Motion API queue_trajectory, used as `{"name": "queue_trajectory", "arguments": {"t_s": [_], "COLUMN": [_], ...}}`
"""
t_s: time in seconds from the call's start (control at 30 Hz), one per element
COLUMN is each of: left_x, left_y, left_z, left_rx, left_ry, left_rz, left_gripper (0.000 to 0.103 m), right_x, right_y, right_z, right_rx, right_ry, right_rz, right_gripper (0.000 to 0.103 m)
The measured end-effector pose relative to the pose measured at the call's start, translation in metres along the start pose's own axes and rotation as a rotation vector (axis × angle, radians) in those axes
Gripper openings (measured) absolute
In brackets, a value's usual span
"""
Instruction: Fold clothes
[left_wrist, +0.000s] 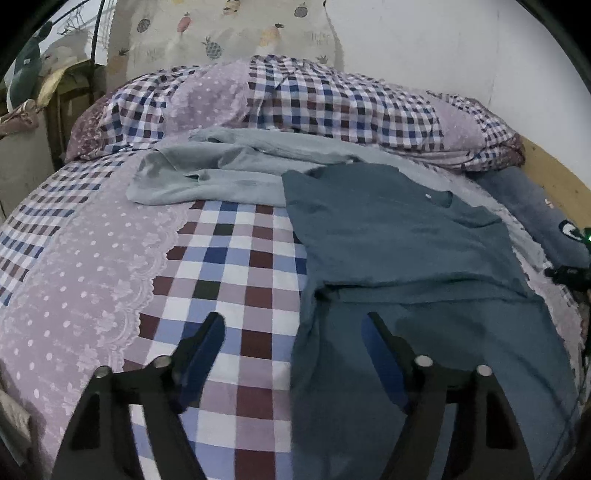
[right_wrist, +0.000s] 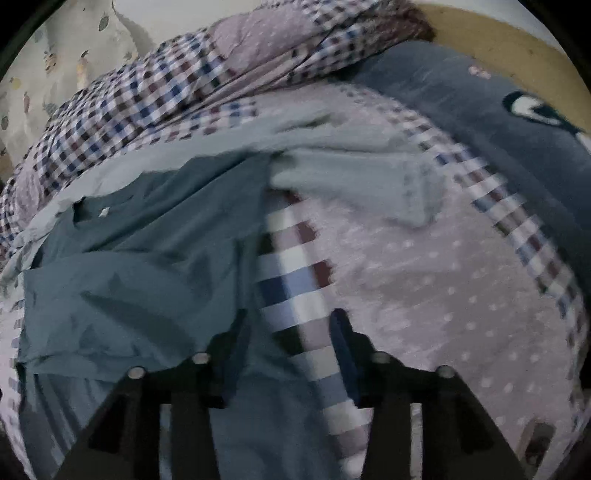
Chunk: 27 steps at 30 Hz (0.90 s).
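Both fingers (left_wrist: 293, 325) (right_wrist: 290, 321) spread empty, teal shirt (left_wrist: 399, 236) lengthwise, collar toward duvet (left_wrist: 332, 107).

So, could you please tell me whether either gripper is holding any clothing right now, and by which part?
Nothing is held: the left gripper and right gripper are open above the teal shirt.

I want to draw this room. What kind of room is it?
Most likely a bedroom: a bed with a checked purple-and-blue cotton sheet, a rolled-up checked quilt behind, and a dark teal T-shirt spread out on top.
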<state>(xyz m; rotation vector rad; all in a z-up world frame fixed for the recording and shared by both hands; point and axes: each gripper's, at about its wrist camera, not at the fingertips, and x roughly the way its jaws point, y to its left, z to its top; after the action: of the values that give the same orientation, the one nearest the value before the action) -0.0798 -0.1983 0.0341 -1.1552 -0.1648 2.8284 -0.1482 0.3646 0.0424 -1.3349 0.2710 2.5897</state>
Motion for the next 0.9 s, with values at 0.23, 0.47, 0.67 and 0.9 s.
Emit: {"name": "queue_trajectory", "arguments": {"t_s": [0.23, 0.47, 0.67, 0.9], "left_x": [0.010, 0.026, 0.043, 0.051], "left_y": [-0.009, -0.016, -0.013, 0.002], "left_z": [0.000, 0.000, -0.003, -0.008], "left_rx": [-0.022, -0.017, -0.040, -0.118], "left_ry": [-0.009, 0.019, 0.069, 0.098], "left_rz": [0.011, 0.025, 0.038, 0.062], "left_gripper": [0.066, 0.066, 0.035, 0.003], "right_x": [-0.003, 0.049, 0.091, 0.082], "right_y": [0.032, 0.069, 0.074, 0.064], "right_z": [0.027, 0.042, 0.038, 0.037], "right_rx": [-0.208, -0.394, -0.432, -0.293], "right_ry": [-0.060, -0.016, 0.055, 0.005], "right_rz": [0.112, 0.080, 0.061, -0.119], "right_gripper": [0.051, 0.050, 0.010, 0.007]}}
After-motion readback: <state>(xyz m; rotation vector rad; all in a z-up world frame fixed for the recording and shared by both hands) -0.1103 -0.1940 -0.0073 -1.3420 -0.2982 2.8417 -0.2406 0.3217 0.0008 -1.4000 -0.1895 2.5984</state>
